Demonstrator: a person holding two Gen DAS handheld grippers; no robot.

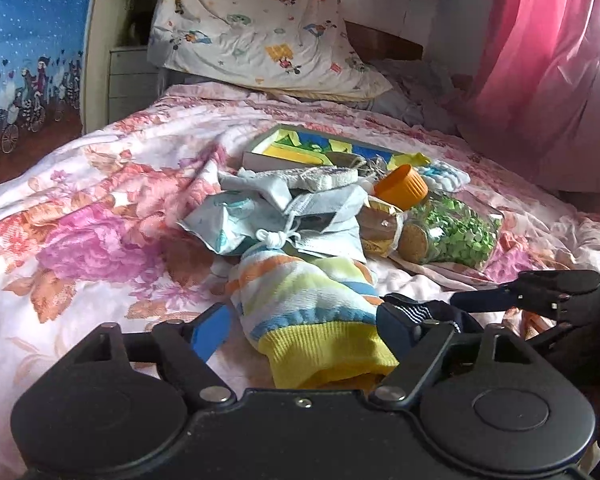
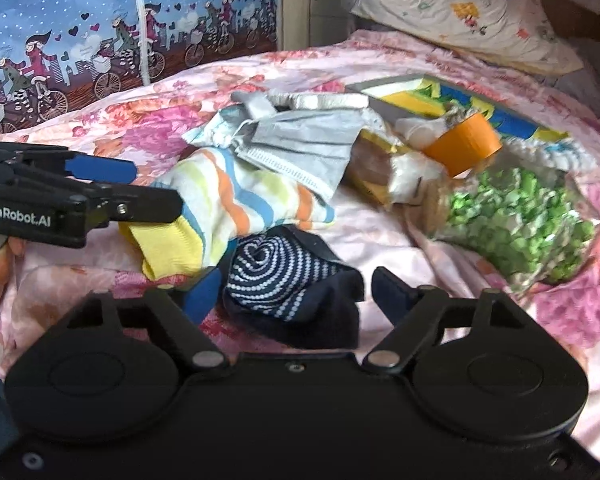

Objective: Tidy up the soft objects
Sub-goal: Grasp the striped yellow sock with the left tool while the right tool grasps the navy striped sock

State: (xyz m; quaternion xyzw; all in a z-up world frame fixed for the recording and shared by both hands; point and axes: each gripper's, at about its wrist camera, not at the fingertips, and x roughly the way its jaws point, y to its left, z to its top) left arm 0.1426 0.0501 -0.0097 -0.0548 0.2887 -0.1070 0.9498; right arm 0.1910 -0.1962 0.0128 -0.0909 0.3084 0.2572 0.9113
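Grasp step. On the floral bedspread [image 1: 80, 208], left gripper [image 1: 300, 324] jaws straddle the pastel-striped, yellow-cuffed sock [image 1: 308, 312], not visibly clamped. Right gripper [image 2: 296, 292] jaws likewise around the navy dotted rolled sock [image 2: 284, 280]. Next: close, lift clear of the pile.

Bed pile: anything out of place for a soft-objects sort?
Yes. Hard things sit mixed in with the soft ones on the floral bedspread: a jar of green bits lying on its side, an orange cap, and a boxed puzzle behind the face masks. Nothing looks spilled.
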